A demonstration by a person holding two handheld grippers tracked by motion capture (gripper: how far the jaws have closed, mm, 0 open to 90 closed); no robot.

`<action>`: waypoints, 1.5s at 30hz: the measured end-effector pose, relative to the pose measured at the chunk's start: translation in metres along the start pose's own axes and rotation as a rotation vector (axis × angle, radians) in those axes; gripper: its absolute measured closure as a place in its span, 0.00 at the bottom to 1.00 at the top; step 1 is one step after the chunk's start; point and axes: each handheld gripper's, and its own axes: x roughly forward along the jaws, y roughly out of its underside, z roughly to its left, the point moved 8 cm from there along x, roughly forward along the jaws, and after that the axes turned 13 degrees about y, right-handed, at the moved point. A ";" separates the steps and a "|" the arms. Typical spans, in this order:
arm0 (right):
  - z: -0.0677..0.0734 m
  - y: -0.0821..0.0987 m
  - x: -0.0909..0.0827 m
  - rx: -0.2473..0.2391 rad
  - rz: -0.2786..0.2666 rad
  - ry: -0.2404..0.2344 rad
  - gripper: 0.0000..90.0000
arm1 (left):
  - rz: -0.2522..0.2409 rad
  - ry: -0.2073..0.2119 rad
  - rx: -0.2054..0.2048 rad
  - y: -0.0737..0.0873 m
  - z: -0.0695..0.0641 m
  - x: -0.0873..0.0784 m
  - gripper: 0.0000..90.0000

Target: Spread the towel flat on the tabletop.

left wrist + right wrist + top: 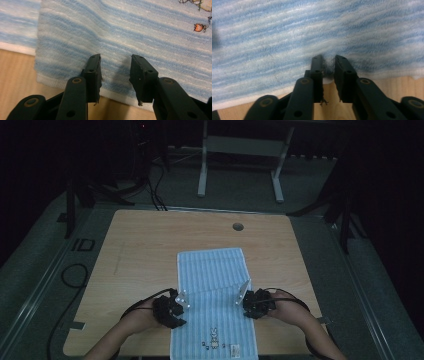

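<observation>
The left gripper has its fingers spread over the striped towel's edge, low in the frame. The right gripper fingers pinch the opposite edge on the table

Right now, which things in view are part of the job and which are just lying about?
In the job:
- striped towel, partly folded on the table
- left gripper, fingers open over the towel's left edge
- right gripper, fingers pinched on the towel's right edge

Lying about:
- wooden table, just the work surface
- cable hole
- white frame on the floor beyond
- floor cables
</observation>
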 end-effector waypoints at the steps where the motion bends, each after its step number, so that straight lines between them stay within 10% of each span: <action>1: -0.003 -0.001 0.001 0.009 -0.001 0.000 0.90 | -0.010 -0.021 -0.015 -0.003 0.013 -0.002 0.69; 16: -0.080 -0.010 0.023 0.152 0.019 0.042 0.95 | -0.068 -0.063 -0.059 -0.034 0.079 -0.005 0.70; 20: -0.080 -0.011 0.023 0.141 0.030 0.043 0.97 | -0.051 -0.055 -0.048 -0.040 0.078 -0.003 0.89; 30: -0.057 0.000 -0.028 0.128 -0.093 0.069 0.97 | -0.121 0.000 0.032 -0.042 0.024 -0.035 0.97; 39: -0.003 0.022 -0.066 0.100 -0.141 0.060 0.96 | -0.107 0.067 0.081 -0.033 -0.038 -0.037 0.95; 45: 0.027 0.033 -0.068 0.090 -0.135 0.034 0.84 | -0.090 0.081 0.060 -0.017 -0.052 -0.030 0.65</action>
